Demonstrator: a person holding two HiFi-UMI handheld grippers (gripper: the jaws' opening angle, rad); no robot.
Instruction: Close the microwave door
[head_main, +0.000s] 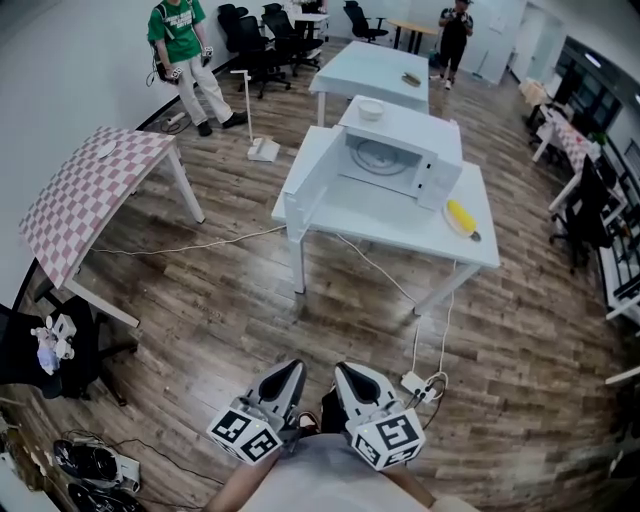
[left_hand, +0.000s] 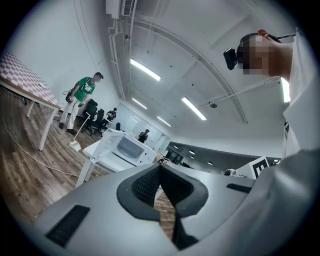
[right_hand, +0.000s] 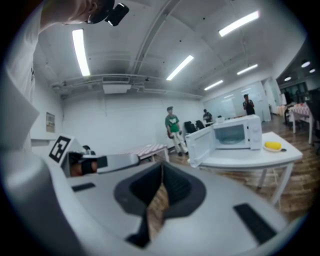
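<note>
Head view: white microwave (head_main: 402, 160) stands on white tabletop (head_main: 395, 238) mid-room, well apart from the operator. Its door (head_main: 312, 186) is swung fully open, reaching toward the tabletop's front-left corner. Cavity is exposed, w/ glass turntable (head_main: 381, 155) visible inside. White bowl (head_main: 371, 108) sits on top of the microwave. Yellow item (head_main: 460, 215), type unclear, lies on the tabletop just beside the unit's control-panel end.

Left hand-held gripper (head_main: 291, 368) and right hand-held gripper (head_main: 346, 370) are held low, close to the operator's body. They sit side by side, tips near each other but apart, both pointing toward the microwave. Neither touches anything.

Left gripper view: jaws brought together at the tips, nothing betw them. A narrow sliver of floor shows behind the contact pt. The microwave w/ open door is seen beyond, at left of centre.

Right gripper view: same condition, jaws together at the tips and nothing held. The microwave w/ open door is seen beyond, at right.

Surroundings:
- Wood-plank floor (head_main: 240, 300).
- Power strip (head_main: 414, 382) w/ cables on the floor, betw operator and tabletop.
- Checkered table (head_main: 95, 185) at left.
- Second white table (head_main: 372, 70) behind the microwave.
- Office chairs (head_main: 255, 42) near the far wall.
- Person in green shirt (head_main: 188, 55) standing far left.
- Person in dark clothing (head_main: 455, 32) at rear right
</note>
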